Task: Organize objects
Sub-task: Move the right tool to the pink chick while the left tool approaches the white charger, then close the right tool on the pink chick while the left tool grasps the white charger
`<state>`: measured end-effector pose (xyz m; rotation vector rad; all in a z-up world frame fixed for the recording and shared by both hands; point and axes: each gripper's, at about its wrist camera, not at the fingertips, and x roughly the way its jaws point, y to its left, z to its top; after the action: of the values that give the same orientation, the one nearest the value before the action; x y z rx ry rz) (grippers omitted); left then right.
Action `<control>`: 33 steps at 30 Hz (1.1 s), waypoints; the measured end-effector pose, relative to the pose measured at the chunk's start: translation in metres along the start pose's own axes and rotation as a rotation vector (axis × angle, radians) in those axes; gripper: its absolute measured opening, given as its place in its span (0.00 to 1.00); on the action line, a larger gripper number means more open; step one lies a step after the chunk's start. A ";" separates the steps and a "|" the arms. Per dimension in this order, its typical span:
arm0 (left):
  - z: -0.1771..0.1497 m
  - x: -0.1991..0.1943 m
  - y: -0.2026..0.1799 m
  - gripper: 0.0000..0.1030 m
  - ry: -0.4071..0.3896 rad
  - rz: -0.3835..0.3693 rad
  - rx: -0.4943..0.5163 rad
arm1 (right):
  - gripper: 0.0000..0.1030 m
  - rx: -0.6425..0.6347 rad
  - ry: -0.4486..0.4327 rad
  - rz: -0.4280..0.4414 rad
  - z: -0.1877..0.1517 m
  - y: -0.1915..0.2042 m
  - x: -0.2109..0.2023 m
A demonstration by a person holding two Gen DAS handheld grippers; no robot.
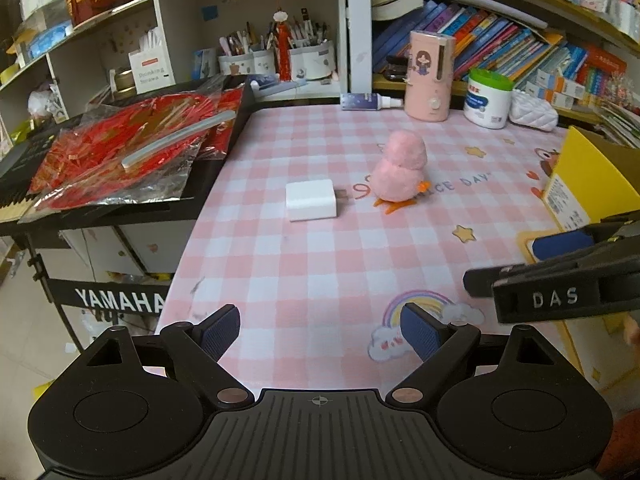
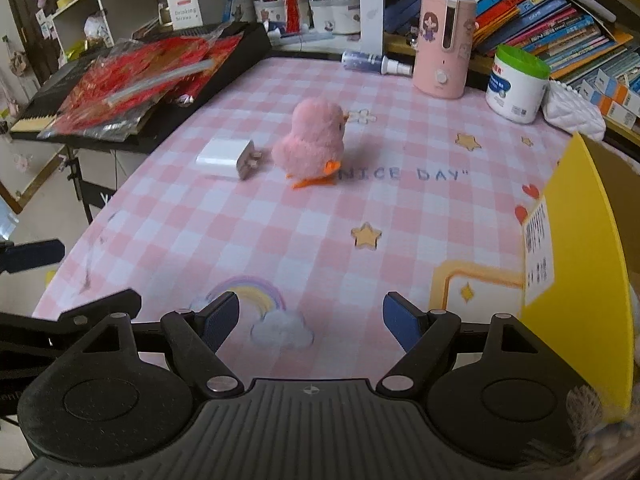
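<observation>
Both tongs gape wide, empty: left gripper (image 1: pixel 320 332), right gripper (image 2: pixel 310 320). Farther, mid-table: one white charger (image 1: pixel 311 199) left of one pink chick toy (image 1: pixel 400 168), "NICE DAY" tablecloth (image 2: pixel 360 216); one yellow box (image 2: pixel 580 240) right; "YAMAHA" keyboard (image 1: pixel 120 300) left.

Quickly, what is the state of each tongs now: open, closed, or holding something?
Left tongs: open, holding nothing.
Right tongs: open, holding nothing.

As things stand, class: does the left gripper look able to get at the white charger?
Probably yes. The left gripper is open and empty, and only bare checked tablecloth lies before the white charger; the pink chick toy stands beside it.
</observation>
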<state>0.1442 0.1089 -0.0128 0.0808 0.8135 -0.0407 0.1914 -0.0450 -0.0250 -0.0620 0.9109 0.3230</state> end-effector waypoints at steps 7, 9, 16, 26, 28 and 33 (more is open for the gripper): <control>0.018 0.020 0.007 0.87 0.009 0.026 -0.037 | 0.76 0.005 -0.071 0.011 0.033 -0.006 0.020; 0.022 0.026 0.008 0.87 0.011 0.035 -0.037 | 0.76 0.004 -0.085 0.014 0.043 -0.006 0.028; 0.035 0.046 0.009 0.87 0.022 0.055 -0.039 | 0.76 0.016 -0.116 0.034 0.074 -0.006 0.055; 0.046 0.062 0.008 0.87 0.020 0.065 -0.050 | 0.74 0.072 -0.104 0.066 0.105 -0.013 0.098; 0.048 0.065 0.007 0.87 0.024 0.064 -0.051 | 0.70 0.077 -0.099 0.079 0.107 -0.014 0.105; 0.053 0.073 0.004 0.87 0.026 0.057 -0.051 | 0.49 0.104 -0.079 0.106 0.108 -0.024 0.113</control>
<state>0.2330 0.1074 -0.0297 0.0562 0.8378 0.0350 0.3451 -0.0193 -0.0492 0.0946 0.8525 0.3740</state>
